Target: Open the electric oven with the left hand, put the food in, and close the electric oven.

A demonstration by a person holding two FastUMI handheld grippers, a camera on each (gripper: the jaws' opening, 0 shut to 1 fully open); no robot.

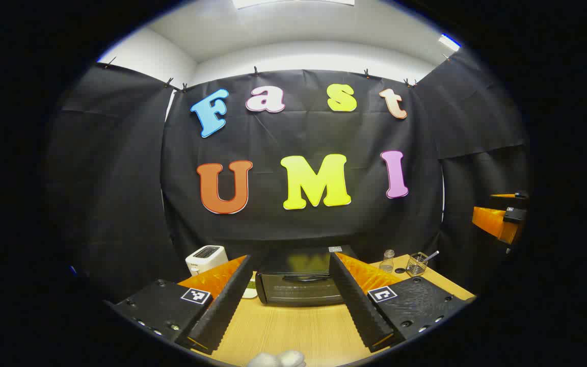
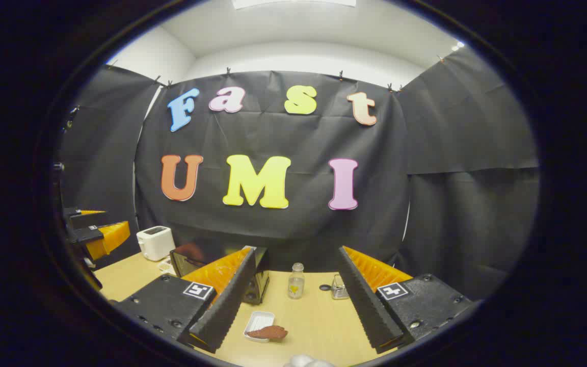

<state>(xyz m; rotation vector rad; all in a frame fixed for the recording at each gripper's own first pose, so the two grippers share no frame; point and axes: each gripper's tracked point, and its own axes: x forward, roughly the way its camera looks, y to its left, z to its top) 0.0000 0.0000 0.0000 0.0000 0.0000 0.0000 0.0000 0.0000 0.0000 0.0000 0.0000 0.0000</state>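
The left claw (image 1: 290,300) hangs above the counter with its fingers spread apart and nothing between them; the right claw (image 2: 293,300) is likewise wide apart and empty. In the left gripper view the black electric oven with a dark glass door (image 1: 298,283) stands shut straight ahead, framed between the two fingers, whose inner edges cover its lower corners. The pale wooden counter (image 1: 293,331) lies bare between the claw and the oven door. A white toaster (image 1: 205,258) sits behind the oven to its left, partly hidden by a finger. To the oven's right stand a small clear glass jar (image 1: 387,261) and a wire mesh holder with a utensil (image 1: 417,263), near the counter's far edge. In the right gripper view the oven is largely masked by a finger, and a small white rectangular tray (image 2: 259,324) carrying a brown piece of food (image 2: 268,333) rests on the counter just in front of the claw, apart from the oven. Something pale at the lower rim of both views is cut off and unclear
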